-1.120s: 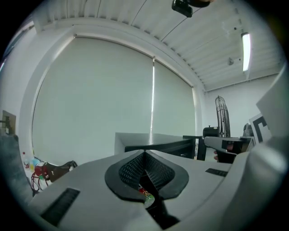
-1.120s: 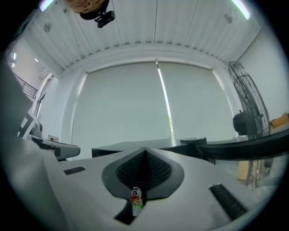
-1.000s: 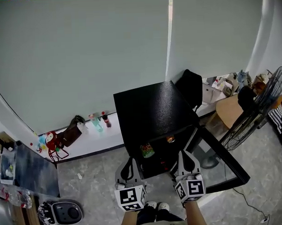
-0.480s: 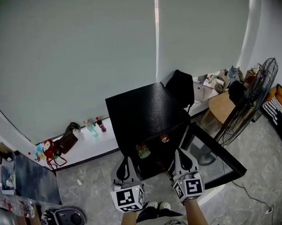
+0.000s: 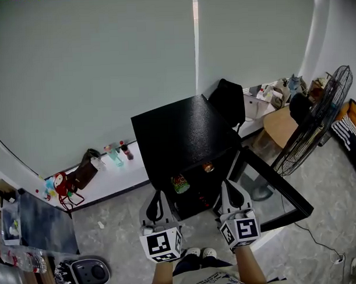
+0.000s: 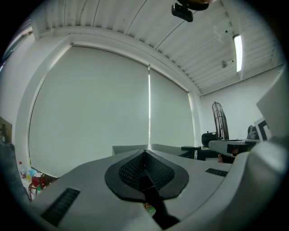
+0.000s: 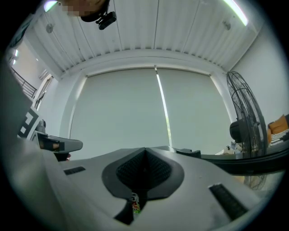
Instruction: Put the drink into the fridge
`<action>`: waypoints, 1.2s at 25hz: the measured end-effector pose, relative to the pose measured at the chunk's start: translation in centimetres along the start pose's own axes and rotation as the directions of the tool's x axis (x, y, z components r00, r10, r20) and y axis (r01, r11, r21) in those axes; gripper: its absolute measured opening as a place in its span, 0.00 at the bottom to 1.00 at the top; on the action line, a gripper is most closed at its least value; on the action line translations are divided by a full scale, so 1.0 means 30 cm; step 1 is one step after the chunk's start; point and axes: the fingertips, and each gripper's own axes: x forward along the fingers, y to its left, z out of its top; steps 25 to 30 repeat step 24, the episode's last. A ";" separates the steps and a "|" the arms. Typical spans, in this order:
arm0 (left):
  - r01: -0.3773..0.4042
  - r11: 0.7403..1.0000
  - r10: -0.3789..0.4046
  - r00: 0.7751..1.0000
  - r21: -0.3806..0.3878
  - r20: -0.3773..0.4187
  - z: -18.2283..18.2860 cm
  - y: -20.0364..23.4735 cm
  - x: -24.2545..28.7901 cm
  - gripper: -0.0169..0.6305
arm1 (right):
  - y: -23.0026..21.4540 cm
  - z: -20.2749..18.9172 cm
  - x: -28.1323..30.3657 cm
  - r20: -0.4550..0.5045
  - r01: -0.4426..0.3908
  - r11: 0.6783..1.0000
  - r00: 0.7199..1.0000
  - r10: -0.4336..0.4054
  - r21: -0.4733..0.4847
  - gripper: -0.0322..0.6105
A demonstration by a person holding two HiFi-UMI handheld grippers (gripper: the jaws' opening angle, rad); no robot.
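- Here, we hold the left gripper [image 5: 157, 196] and the right gripper [image 5: 226, 184] level before the small, boxy black fridge [image 5: 177, 130], both with jaws pressed together and empty.
- The drink [image 5: 179, 183], a small container with a green-and-red label, sits inside the fridge, its black-framed door [image 5: 277, 193] swung open.

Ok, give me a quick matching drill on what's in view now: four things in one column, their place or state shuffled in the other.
1 fridge door
2 left gripper
3 fan
4 small bottles

A on the white ledge, left of the fridge
B jaws shut, nothing held
C swung open
D at the far right of the head view

Pairs: 1-C, 2-B, 3-D, 4-A
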 end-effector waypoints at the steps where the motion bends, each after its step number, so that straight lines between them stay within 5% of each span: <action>1: 0.000 1.000 0.000 1.000 0.001 0.000 -0.001 0.001 0.001 0.04 | 0.000 -0.001 0.001 -0.001 -0.001 1.000 1.000 0.001 0.002 0.04; 30: -0.004 1.000 0.004 1.000 -0.003 -0.004 -0.018 0.028 0.034 0.04 | -0.016 -0.020 0.036 -0.015 0.024 0.999 1.000 -0.025 -0.029 0.04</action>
